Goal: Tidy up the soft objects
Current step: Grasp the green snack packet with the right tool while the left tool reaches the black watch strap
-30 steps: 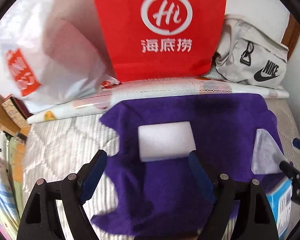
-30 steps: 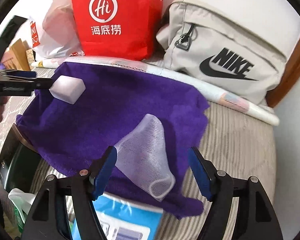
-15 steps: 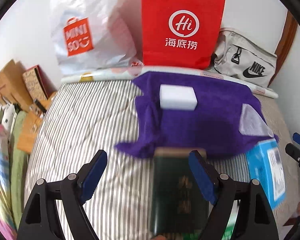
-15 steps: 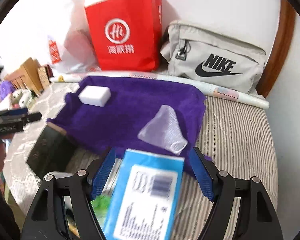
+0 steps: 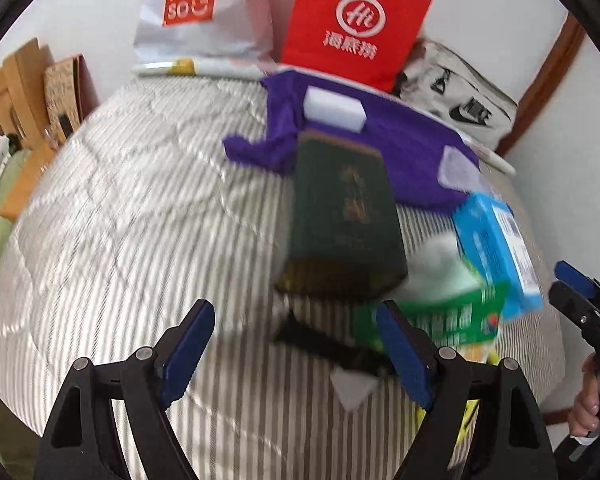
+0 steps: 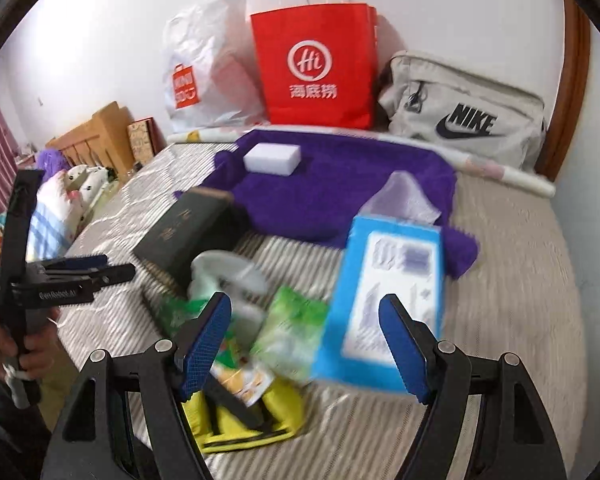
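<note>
A purple cloth (image 5: 400, 148) (image 6: 340, 184) lies spread at the far side of the striped bed. On it rest a white sponge block (image 5: 334, 110) (image 6: 272, 159) and a translucent mesh pouch (image 5: 458, 168) (image 6: 404, 200). My left gripper (image 5: 296, 344) hovers open and empty over the mattress, short of a dark green box (image 5: 340, 216) (image 6: 184, 228). My right gripper (image 6: 304, 332) is open and empty above a green soft pack (image 6: 292, 332) (image 5: 440, 320), a yellow item (image 6: 244, 412) and a blue box (image 6: 392, 296) (image 5: 496, 248). Both views are motion-blurred.
Against the wall stand a red paper bag (image 6: 316, 68), a white plastic shopping bag (image 6: 204, 72) and a beige Nike bag (image 6: 468, 116), with a rolled sheet (image 6: 500, 172) in front. Wooden furniture (image 6: 96, 136) and bedding (image 6: 60, 208) sit at the left.
Both grippers have pulled back from the purple cloth toward the near side of the bed. The sponge and mesh pouch stay on the cloth; the green box, packs and blue box came into view.
</note>
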A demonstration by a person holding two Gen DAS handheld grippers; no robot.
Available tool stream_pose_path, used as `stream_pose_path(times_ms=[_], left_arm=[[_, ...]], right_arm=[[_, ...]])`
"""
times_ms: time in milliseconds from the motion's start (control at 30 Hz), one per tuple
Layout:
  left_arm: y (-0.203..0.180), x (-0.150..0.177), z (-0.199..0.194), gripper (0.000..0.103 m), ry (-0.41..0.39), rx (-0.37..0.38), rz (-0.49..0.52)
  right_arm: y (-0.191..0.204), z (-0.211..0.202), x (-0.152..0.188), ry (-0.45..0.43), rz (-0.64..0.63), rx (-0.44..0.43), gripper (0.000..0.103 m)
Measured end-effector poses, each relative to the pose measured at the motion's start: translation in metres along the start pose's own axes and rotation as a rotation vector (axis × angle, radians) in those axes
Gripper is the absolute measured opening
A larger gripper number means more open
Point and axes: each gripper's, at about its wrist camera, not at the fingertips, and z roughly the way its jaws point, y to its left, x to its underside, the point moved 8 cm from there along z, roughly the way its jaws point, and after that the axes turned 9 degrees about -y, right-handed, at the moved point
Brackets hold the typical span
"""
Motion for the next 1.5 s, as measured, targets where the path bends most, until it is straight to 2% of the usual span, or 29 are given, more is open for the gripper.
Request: stream_pose_path(times_ms=[267,400,467,500,533,667,833,933,1033,1200,1267,1400,1500], left_arm=[[0.015,0.033,-0.003,0.081,0.02,0.027,-0.033],[0.02,0.044,-0.001,0.081,0.04,0.022,-0.018],[0.023,0.047,0.0,0.081,0.044,0.013,-0.013],[0.023,0.048,0.001,0.081,0.048,0.012,-0.009],[0.023,0.049,0.003,0.081,0.054,0.012,-0.006],[0.022,0.05,0.006,0.081,0.06,0.014,-0.02],[0.011,0.048,0.008,0.081,0.045,0.039,-0.018],[0.0,0.048,0.012,0.081,0.051,0.063,-0.019],[-0.007,0.047,0.02,0.081,0.058,0.054,-0.025],[-0.018,0.037,0.034,0.081,0.047,0.001,-0.015],[-0.02,0.033,0.04,0.081,0.039,-0.058,0.005],[-0.02,0.03,0.046,0.082,0.018,-0.139,0.042],[-0.015,0.035,0.043,0.082,0.031,-0.192,0.085]], right_arm=[[0.04,0.015,0.023,0.01,-0.095,-0.04,0.075],[0.046,0.034,0.025,0.036,-0.091,-0.05,0.065],[0.049,0.042,0.028,0.039,-0.106,-0.058,0.054],[0.05,0.044,0.03,0.047,-0.11,-0.066,0.039],[0.051,0.046,0.032,0.056,-0.112,-0.076,0.02],[0.051,0.035,0.034,0.017,-0.116,-0.099,0.006],[0.038,0.001,0.029,-0.048,-0.063,-0.121,0.005],[0.026,-0.018,0.031,-0.066,-0.05,-0.103,0.005],[0.012,-0.041,0.039,-0.082,-0.024,-0.083,0.005],[-0.02,-0.066,0.064,-0.07,0.011,-0.019,0.005],[-0.035,-0.071,0.077,-0.056,0.043,0.001,0.005],[-0.06,-0.065,0.107,0.001,0.091,0.037,0.005],[-0.071,-0.053,0.126,0.06,0.096,0.064,0.009]])
